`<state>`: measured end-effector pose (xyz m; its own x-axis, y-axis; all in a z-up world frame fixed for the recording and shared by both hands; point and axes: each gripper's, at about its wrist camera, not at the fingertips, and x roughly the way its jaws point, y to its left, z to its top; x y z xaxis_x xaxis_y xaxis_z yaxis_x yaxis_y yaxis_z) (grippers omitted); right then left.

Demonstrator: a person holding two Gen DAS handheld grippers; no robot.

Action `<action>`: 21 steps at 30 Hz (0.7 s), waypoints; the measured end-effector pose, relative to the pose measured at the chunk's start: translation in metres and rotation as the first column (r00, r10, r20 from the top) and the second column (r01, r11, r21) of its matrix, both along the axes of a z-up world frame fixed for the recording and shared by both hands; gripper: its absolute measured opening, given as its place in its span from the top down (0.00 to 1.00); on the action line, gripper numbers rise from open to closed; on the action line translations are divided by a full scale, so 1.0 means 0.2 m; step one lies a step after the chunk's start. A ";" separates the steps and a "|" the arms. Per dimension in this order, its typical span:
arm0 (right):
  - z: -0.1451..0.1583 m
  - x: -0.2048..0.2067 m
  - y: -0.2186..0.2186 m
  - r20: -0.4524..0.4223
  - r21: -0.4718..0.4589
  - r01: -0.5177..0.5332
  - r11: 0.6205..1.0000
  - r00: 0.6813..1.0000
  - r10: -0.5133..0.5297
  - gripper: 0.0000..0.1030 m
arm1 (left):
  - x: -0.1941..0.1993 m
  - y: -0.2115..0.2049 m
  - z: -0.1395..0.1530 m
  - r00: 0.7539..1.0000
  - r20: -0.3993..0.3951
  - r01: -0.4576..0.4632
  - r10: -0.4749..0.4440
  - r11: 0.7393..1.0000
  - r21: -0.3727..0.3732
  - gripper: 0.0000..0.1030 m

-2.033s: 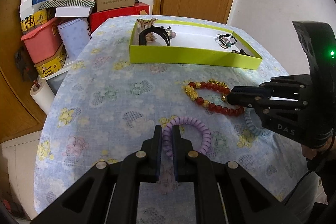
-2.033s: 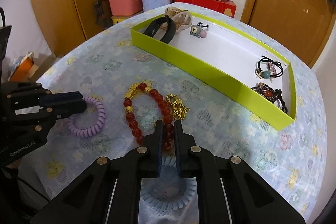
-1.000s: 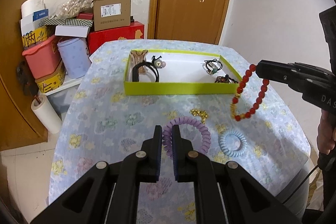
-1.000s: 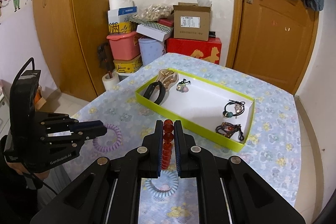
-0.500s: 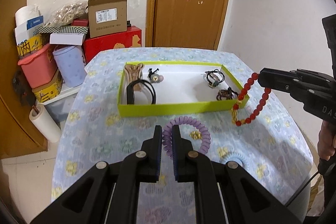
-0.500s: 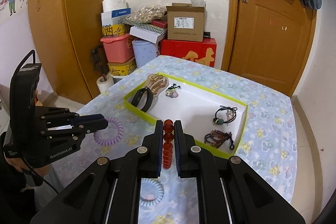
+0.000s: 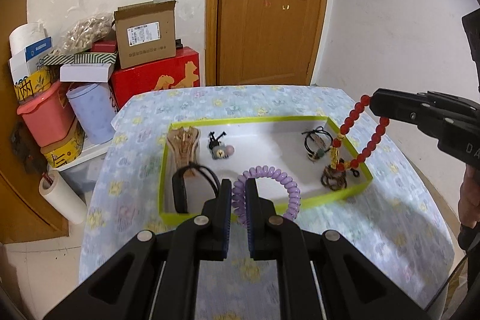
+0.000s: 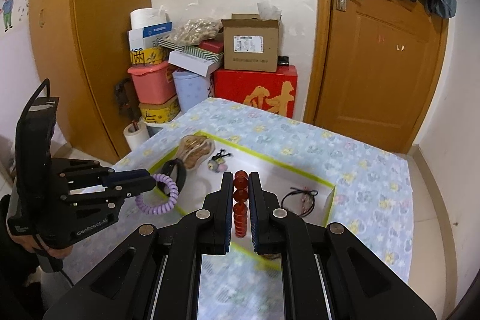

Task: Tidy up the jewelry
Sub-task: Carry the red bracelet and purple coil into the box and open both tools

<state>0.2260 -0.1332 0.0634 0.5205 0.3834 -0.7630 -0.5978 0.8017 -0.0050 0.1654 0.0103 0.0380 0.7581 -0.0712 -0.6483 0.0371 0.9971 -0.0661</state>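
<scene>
Trouble could come if the left tongs (image 7: 238, 194), pinching the purple coil tie (image 7: 270, 179), and right tongs (image 8: 241, 188), pinching the red bead bracelet (image 7: 360, 137), release above the green tray (image 7: 345, 195) rim, dropping either outside.

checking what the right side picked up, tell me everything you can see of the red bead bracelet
The red bead bracelet is a loop of round, glossy, translucent red beads, glass or resin by the look, with gold-coloured charms hanging low on one strand. The right hand-held gripper is shut on its top beads, so it hangs freely in the air, draping down over the right end of the green tray, above a dark bracelet lying there. Only the gripper's pads appear to touch it.
</scene>
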 end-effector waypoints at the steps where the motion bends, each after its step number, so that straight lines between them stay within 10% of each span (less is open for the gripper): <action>1: -0.01 0.03 0.00 -0.002 -0.001 0.002 1.000 1.000 -0.002 0.91 | 0.02 0.00 0.00 1.000 -0.002 -0.001 0.001 1.000 0.002 0.91; 21: -0.35 0.36 -0.04 -0.114 -0.055 0.061 0.997 0.991 -0.067 0.91 | 0.33 0.00 -0.21 0.995 -0.095 -0.002 0.004 1.000 0.021 0.91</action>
<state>0.2979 -0.1406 -0.0071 0.4499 0.3109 -0.8372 -0.5444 0.8386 0.0189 0.2313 0.0107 -0.0049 0.6932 -0.0548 -0.7186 0.0285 0.9984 -0.0486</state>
